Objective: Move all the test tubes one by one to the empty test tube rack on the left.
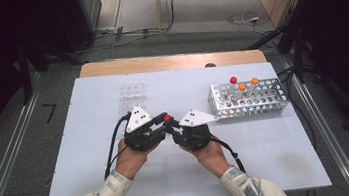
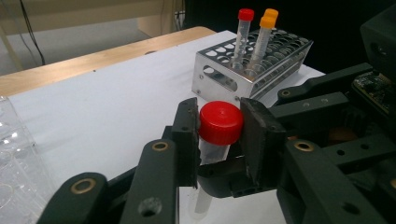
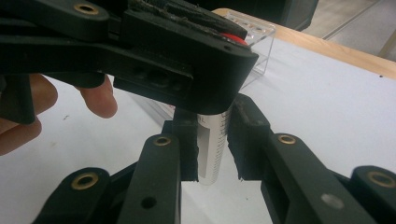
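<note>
A clear tube with a red cap (image 2: 221, 122) stands upright above the white table between my two grippers. My left gripper (image 2: 219, 140) is shut on the cap, one pad against each side of it. My right gripper (image 3: 212, 144) is shut on the tube's graduated body (image 3: 212, 135) lower down. In the right gripper view a jaw of the left gripper (image 3: 177, 56) crosses over the top and hides most of the cap. From above, both grippers meet at mid-table, left gripper (image 1: 164, 118) and right gripper (image 1: 171, 125), with the red cap (image 1: 167, 117) between them.
A metal tube rack (image 1: 248, 100) stands at the right, holding one red-capped tube (image 1: 233, 80) and two orange-capped ones (image 1: 242, 86). A clear plastic rack (image 1: 133, 95) sits behind the left gripper. The white tabletop (image 1: 270, 156) lies around the hands.
</note>
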`<state>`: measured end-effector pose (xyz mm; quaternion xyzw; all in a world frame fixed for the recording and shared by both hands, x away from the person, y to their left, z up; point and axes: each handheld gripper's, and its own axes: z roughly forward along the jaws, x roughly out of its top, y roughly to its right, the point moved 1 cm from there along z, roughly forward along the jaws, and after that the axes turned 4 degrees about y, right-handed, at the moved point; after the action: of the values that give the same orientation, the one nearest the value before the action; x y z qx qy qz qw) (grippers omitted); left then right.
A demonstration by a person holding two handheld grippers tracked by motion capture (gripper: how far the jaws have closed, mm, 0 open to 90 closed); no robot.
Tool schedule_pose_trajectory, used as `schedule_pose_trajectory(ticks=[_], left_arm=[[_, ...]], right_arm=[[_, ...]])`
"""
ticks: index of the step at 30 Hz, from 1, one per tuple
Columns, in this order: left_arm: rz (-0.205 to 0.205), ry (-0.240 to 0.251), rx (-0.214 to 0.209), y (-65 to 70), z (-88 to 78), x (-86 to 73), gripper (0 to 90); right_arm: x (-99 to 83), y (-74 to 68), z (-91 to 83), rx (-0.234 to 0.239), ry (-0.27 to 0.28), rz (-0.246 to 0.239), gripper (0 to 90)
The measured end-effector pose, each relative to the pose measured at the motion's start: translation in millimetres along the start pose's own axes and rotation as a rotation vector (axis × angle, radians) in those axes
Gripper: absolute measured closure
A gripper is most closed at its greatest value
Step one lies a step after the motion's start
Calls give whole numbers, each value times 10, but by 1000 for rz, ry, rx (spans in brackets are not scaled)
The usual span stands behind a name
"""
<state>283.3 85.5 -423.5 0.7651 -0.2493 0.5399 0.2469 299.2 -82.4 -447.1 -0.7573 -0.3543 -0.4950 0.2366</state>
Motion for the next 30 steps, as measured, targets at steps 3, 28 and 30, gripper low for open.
schedule_pose_trajectory(ticks=[3,28,30], left_arm=[[-3,4,-2,-16,-10,5,700],[-74,139,269,-657,-679,408,702],[-62,150,299,-698,-684,418,702]], right_arm=[[2,-1,-1,2,2,2,714],[-119,315,-111,-77,-52,22,241],[-118,320,-112,-77,-51,24,242]])
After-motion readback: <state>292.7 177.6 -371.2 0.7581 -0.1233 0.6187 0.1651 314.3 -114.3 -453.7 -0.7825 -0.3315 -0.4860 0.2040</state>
